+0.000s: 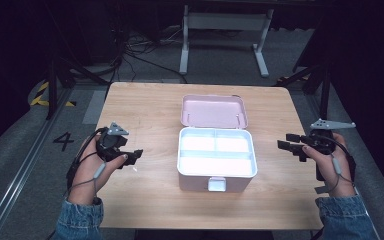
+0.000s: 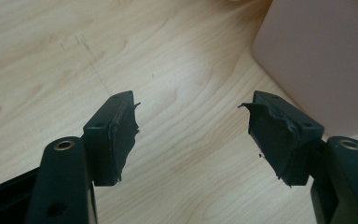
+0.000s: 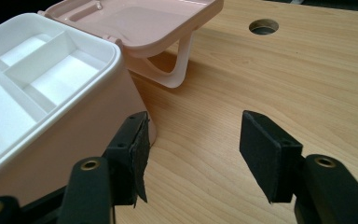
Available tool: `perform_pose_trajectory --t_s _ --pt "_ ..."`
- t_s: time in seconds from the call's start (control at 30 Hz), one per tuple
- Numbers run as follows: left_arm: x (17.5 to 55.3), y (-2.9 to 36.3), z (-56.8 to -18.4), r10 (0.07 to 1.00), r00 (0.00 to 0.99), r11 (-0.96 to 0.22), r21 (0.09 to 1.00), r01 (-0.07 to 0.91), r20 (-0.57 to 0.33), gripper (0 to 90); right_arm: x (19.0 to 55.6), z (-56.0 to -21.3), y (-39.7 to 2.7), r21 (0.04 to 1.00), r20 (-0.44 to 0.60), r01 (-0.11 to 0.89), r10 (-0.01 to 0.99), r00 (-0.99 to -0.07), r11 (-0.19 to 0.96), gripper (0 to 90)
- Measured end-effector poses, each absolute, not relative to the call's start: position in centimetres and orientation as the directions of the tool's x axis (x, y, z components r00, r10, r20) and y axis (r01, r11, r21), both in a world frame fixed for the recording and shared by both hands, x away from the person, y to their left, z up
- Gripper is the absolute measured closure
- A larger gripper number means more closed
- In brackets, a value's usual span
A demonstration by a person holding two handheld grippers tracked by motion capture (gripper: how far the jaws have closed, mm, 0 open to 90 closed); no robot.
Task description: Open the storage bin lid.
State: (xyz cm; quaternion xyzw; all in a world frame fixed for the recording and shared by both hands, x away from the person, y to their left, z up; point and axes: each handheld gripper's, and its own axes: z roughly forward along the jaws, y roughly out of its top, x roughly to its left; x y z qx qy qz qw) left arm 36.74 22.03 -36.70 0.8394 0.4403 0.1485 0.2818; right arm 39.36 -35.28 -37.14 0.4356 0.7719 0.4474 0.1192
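Pink box (image 1: 215, 167) sat mid-table (image 1: 145, 200), lid (image 1: 214, 111) flung back, white tray seemingly empty. Left tool (image 1: 132, 156) & right tool (image 1: 286, 142) were held agape, nothing gripped, either side of box.

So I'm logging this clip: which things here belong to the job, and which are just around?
Likely in the job:
- pink box, lid open, white tray empty
- left gripper, open
- right gripper, open

Just around:
- table
- hole in it
- white frame on the floor
- floor cables
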Motion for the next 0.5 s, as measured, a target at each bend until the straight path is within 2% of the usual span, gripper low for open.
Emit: perform_pose_trajectory --t_s 0.23,0.5 --pt "37.2 22.3 -38.6 0.819 0.57 -0.473 0.497 0.728 -0.056 31.2 39.5 -37.6 -35.4 0.784 0.199 0.576 0.787 -0.584 0.23 42.9" --pt "37.3 22.3 -38.7 0.811 0.582 -0.481 0.503 0.718 -0.056 29.7 39.7 -37.8 -35.4 0.779 0.196 0.581 0.789 -0.583 0.236 42.2"
